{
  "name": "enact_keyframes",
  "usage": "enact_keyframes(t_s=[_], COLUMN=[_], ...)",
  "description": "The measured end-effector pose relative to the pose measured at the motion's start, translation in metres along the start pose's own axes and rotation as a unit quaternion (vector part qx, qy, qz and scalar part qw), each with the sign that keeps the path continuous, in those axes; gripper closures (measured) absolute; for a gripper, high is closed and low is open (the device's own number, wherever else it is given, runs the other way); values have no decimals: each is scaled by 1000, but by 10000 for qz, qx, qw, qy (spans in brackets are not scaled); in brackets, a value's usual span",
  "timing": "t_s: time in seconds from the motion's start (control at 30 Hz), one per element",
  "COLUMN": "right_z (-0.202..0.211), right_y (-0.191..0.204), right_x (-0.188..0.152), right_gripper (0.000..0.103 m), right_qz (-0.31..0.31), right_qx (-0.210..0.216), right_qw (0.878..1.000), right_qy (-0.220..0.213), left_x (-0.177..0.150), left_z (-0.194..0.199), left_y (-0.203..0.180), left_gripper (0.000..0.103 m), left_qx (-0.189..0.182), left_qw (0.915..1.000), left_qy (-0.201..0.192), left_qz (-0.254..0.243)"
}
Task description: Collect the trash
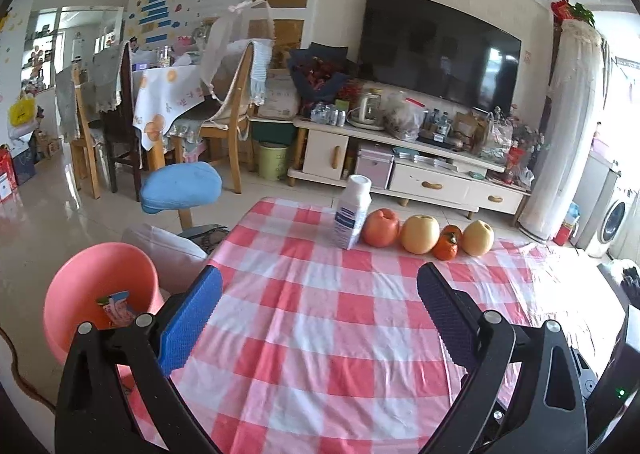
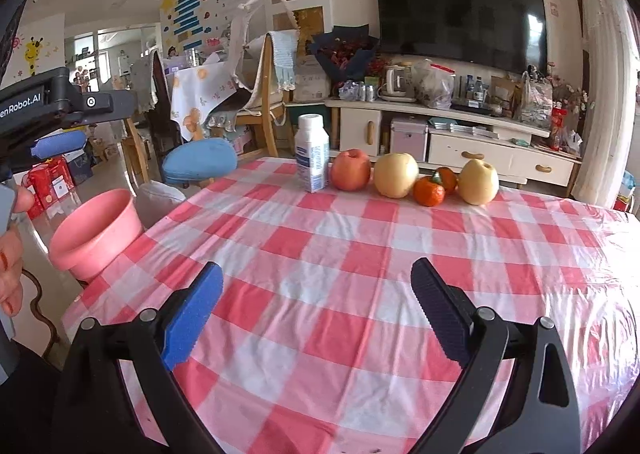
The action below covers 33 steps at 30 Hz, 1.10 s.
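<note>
A white milk carton [image 1: 352, 214] with a blue label stands upright at the far edge of the red-and-white checked table [image 1: 320, 318]; it also shows in the right wrist view [image 2: 313, 153]. A pink bin [image 1: 96, 294] stands on the floor left of the table with a small crumpled carton [image 1: 116, 307] inside; it also shows in the right wrist view [image 2: 96, 234]. My left gripper [image 1: 320, 286] is open and empty over the table's near left part. My right gripper [image 2: 316, 284] is open and empty over the near middle. The left gripper's body [image 2: 60, 114] shows at the right wrist view's left edge.
A red apple [image 1: 381, 227], two yellow apples [image 1: 420, 233] [image 1: 478, 238] and two tangerines [image 1: 446, 246] line up right of the carton. A blue stool [image 1: 180, 186], dining chairs and a TV cabinet [image 1: 400, 158] stand beyond the table. A white cushion [image 1: 168, 250] lies beside the bin.
</note>
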State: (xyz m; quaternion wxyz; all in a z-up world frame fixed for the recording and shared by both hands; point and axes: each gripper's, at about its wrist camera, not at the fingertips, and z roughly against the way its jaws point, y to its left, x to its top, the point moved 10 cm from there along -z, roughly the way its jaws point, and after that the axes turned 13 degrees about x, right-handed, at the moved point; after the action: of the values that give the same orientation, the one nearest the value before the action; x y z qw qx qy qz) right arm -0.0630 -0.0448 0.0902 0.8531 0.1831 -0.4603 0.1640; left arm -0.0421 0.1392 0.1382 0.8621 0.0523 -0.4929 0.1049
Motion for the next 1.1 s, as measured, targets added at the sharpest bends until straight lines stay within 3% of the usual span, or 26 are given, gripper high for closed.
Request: enact_keyframes(t_s=[0.37, 0.67, 1.1], right_z=[18, 30, 42], right_y=[-41, -68, -81], right_x=[-3, -4, 2], right_gripper=[7, 4, 4], right_qz=[-198, -351, -355], right_qx=[-408, -648, -822], right_qw=[9990, 9972, 9955], right_qy=[-50, -150, -316], left_x=[-6, -9, -16], left_z=[4, 2, 2], left_y=[-43, -55, -77], left_gripper=[6, 6, 6], left_qx=[-24, 79, 187], left_qw=[9995, 9992, 9969], left_qy=[-81, -74, -148], left_qz=[-290, -396, -751])
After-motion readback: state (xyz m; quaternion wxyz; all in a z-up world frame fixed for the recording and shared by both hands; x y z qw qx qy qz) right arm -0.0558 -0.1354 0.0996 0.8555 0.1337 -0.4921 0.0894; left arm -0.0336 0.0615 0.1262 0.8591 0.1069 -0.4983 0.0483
